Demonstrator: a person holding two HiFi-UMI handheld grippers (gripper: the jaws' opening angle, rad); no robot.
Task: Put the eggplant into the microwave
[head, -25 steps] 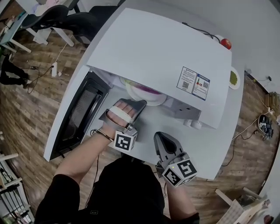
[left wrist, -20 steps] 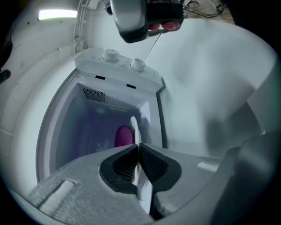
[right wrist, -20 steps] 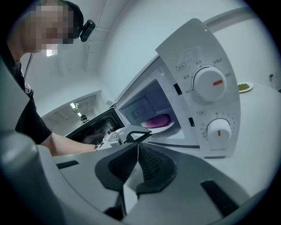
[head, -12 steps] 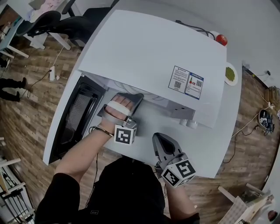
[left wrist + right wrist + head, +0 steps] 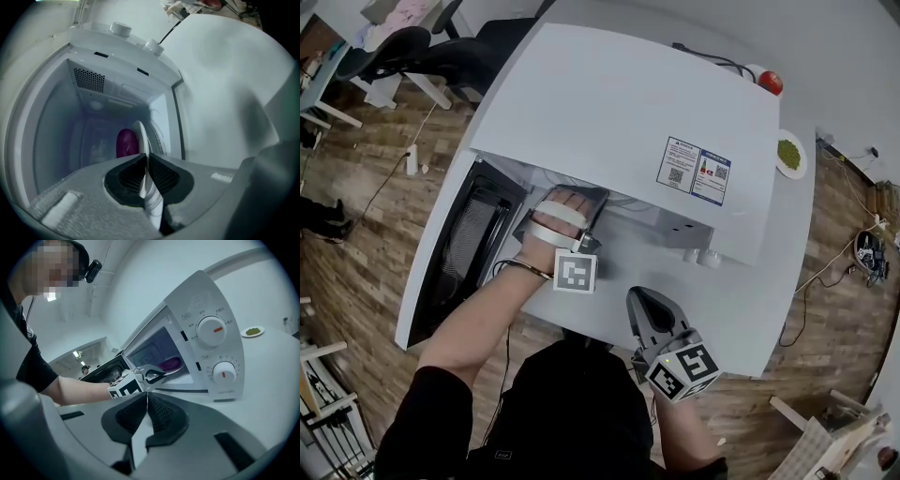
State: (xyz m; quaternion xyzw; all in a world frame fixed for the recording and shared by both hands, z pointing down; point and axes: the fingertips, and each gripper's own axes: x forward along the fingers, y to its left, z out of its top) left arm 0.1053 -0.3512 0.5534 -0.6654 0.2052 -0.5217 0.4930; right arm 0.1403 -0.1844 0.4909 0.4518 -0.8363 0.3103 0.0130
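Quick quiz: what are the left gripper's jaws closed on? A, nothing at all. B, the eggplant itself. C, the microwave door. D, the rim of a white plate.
D: in the left gripper view, the left gripper pinches the thin edge of the white plate, with the purple eggplant lying on it beyond the jaws.

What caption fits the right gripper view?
Left gripper holds a plate with the eggplant inside the open microwave.

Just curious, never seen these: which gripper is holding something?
The left gripper, reaching into the microwave: its fingers pinch the rim of the plate with the eggplant. The right gripper sits outside, shut and empty.
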